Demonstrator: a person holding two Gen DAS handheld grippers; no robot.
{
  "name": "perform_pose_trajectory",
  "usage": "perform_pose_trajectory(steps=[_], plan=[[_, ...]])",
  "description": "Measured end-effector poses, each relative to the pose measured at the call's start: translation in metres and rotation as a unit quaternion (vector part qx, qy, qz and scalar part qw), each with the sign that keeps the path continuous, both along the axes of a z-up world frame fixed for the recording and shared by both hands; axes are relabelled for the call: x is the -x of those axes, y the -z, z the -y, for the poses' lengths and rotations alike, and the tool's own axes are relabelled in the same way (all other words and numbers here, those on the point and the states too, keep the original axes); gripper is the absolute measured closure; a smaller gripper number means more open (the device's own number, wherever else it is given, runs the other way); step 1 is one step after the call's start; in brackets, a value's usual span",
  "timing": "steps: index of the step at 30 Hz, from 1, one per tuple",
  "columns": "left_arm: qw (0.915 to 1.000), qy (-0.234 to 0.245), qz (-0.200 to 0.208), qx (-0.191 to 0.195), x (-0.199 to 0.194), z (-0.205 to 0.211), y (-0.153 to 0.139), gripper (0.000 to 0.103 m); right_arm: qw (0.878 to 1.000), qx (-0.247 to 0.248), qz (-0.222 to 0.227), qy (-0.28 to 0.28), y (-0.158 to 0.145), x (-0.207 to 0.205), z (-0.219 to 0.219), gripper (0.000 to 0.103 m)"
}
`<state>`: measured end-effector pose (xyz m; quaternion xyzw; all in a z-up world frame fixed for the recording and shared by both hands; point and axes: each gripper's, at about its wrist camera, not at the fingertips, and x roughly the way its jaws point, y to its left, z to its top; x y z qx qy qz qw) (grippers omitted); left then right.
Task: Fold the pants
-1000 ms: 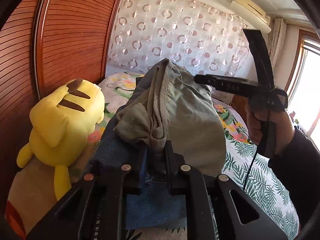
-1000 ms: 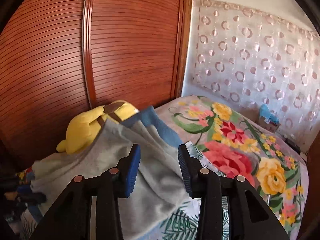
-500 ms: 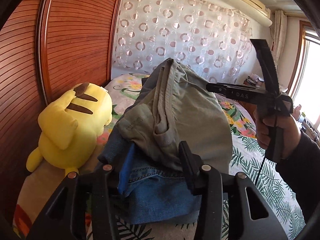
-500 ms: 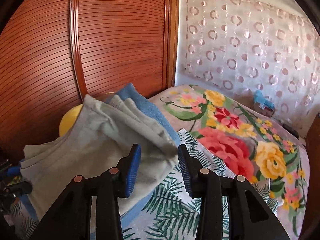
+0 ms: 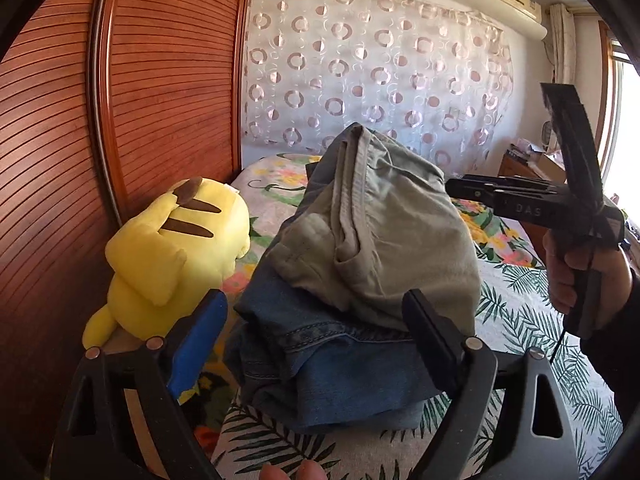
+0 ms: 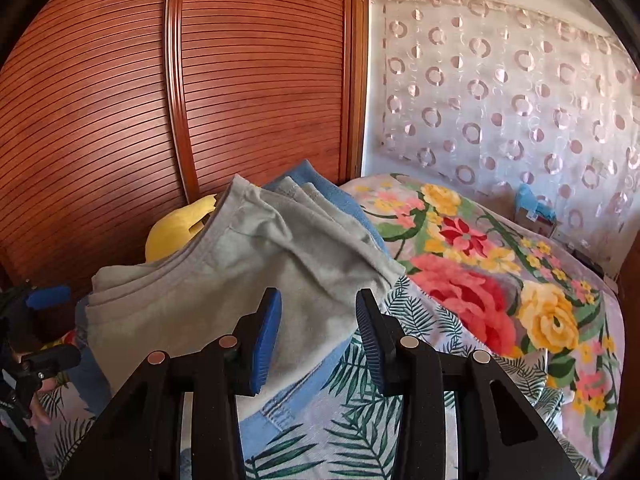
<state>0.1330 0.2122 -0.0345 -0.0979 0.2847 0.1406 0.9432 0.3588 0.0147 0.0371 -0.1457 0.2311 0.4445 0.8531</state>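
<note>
Two wrist views of a bed with folded clothes.

Left wrist view: nearest, at 6 o'clock, the left gripper [image 5: 316,328] has its jaws spread wide, holding nothing; a blue pad faces inward at 7 o'clock and a black finger stands at 5 o'clock. Between and just beyond them lies a folded pair of blue jeans [image 5: 340,368] on a leaf-print bedspread [image 5: 516,320]. On top of the jeans rests the folded grey-green pants [image 5: 384,232], rising in a mound toward the centre. At 9 o'clock a yellow plush toy [image 5: 176,256] lies beside the pile, against a slatted wooden wardrobe [image 5: 120,112]. At 3 o'clock a hand grips the right gripper [image 5: 460,188], seen side on, its tip close to the pants' right edge; from here I cannot tell whether it touches the cloth. Farthest, at 12 o'clock, hangs a sheer curtain [image 5: 380,76] patterned with rings.

Right wrist view: nearest, at 6 o'clock, the right gripper [image 6: 318,324] has its jaws apart and empty, with the pants [image 6: 224,280] just beyond and partly behind its left finger. This view shows the jeans [image 6: 288,396] only as a blue edge under the pants. At 9 o'clock the left gripper [image 6: 48,320] appears, blue pad and black finger well separated. The plush toy [image 6: 180,224] peeks from behind the pants. This view alone shows a large floral bedspread [image 6: 480,280] spreading toward 3 o'clock, with the wardrobe [image 6: 200,80] and curtain [image 6: 520,92] beyond.
</note>
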Motion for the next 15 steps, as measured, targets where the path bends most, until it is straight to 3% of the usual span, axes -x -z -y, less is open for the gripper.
perform_pose_trajectory(steps=[12, 15], plan=[[0.9997, 0.02, -0.001, 0.017, 0.017, 0.011, -0.007, 0.014, 1.0, -0.012, -0.008, 0.011, -0.002, 0.042, 0.029, 0.063], [0.9997, 0.02, -0.003, 0.011, 0.022, 0.017, -0.011, 0.014, 1.0, -0.011, -0.003, 0.016, -0.003, 0.059, 0.037, 0.057]])
